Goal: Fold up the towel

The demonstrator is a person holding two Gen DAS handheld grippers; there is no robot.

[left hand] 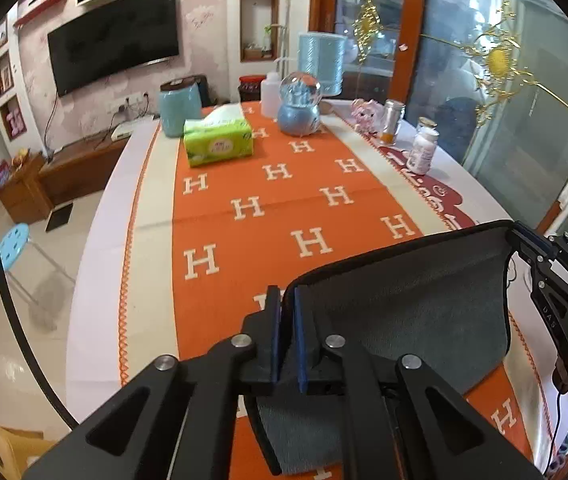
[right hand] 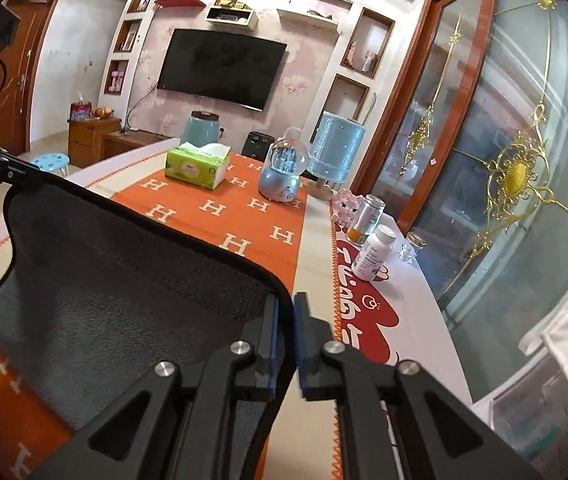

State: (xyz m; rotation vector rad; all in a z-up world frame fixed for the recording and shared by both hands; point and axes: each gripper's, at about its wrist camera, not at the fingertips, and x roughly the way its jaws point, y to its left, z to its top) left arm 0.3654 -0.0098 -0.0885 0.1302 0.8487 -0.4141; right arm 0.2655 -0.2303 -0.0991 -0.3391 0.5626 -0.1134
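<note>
A dark grey towel (left hand: 416,304) with black trim is held up above the orange table runner (left hand: 268,200). My left gripper (left hand: 287,300) is shut on the towel's left top corner. My right gripper (right hand: 286,308) is shut on the towel's (right hand: 124,280) right top corner. The towel's top edge stretches between the two grippers, and its body hangs down toward the table. In the left wrist view the right gripper (left hand: 532,248) shows at the far right, pinching the corner. In the right wrist view the left gripper (right hand: 16,178) shows at the far left.
At the table's far end stand a green tissue box (left hand: 218,140), a teal jar (left hand: 178,106), a snow globe (left hand: 299,104) and a blue cylinder holder (left hand: 321,62). Bottles (left hand: 424,148) and a pink figure (left hand: 366,114) line the right edge. A blue stool (left hand: 12,240) stands on the floor left.
</note>
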